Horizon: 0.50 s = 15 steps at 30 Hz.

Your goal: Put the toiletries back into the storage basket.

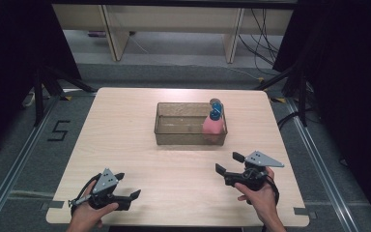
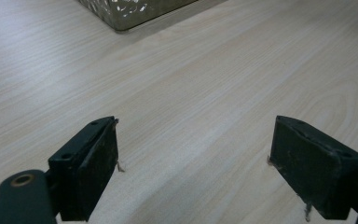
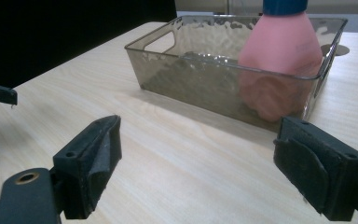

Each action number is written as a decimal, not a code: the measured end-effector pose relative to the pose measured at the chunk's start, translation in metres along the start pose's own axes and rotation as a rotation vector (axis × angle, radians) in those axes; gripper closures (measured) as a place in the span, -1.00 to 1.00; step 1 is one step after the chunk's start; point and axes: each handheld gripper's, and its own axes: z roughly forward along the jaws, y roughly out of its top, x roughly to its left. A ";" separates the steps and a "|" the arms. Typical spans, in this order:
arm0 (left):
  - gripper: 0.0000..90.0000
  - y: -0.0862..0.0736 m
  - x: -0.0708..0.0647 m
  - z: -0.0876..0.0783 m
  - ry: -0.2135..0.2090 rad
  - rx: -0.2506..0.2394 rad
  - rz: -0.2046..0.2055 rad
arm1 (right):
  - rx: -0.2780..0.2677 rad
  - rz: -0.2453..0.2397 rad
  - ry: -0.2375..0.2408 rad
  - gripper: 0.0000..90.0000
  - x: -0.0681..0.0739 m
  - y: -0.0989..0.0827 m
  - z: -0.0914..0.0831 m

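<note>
Left gripper (image 1: 134, 196): I see it low at the near left of the table (image 1: 125, 145), held in the left hand (image 1: 88, 212). Its jaws stand wide apart with nothing between them; in the left gripper view (image 2: 196, 154) there is bare wood in the gap.

Right gripper (image 1: 228, 163): I see it at the near right, in the right hand (image 1: 261, 195), jaws spread wide and holding nothing. It sits near the bin's front right corner, not touching it. In the right gripper view (image 3: 198, 161) the gap between the jaws looks across the wood at the bin.

Bin (image 1: 164, 126): a clear, brownish rectangular bin, middle of the table and a little to the far side, long side facing me. In the right gripper view its near wall (image 3: 191, 84) is wavy plastic with a handle cut-out at one end.

Bottle (image 1: 213, 124): pink with a blue cap, standing upright inside the bin at its right end, close against the right wall. In the right gripper view (image 3: 279, 51) I see its lower part through the bin's wall.

Left gripper's view of the bin (image 2: 121, 11): one corner at the top edge, well apart from the jaws.
</note>
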 end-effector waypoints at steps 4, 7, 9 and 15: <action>-0.67 0.000 0.000 0.000 0.002 -0.002 0.003 | 0.009 0.036 0.022 -0.64 0.005 -0.004 -0.003; -0.67 0.000 -0.001 -0.001 0.006 -0.004 0.001 | 0.008 0.032 0.024 -0.64 0.007 -0.005 -0.004; -0.67 0.000 -0.001 -0.001 0.009 -0.003 -0.005 | 0.013 0.015 0.027 -0.64 0.007 -0.008 -0.006; -0.67 0.000 -0.001 -0.002 0.004 -0.002 0.012 | 0.012 0.002 0.027 -0.64 0.010 -0.011 -0.010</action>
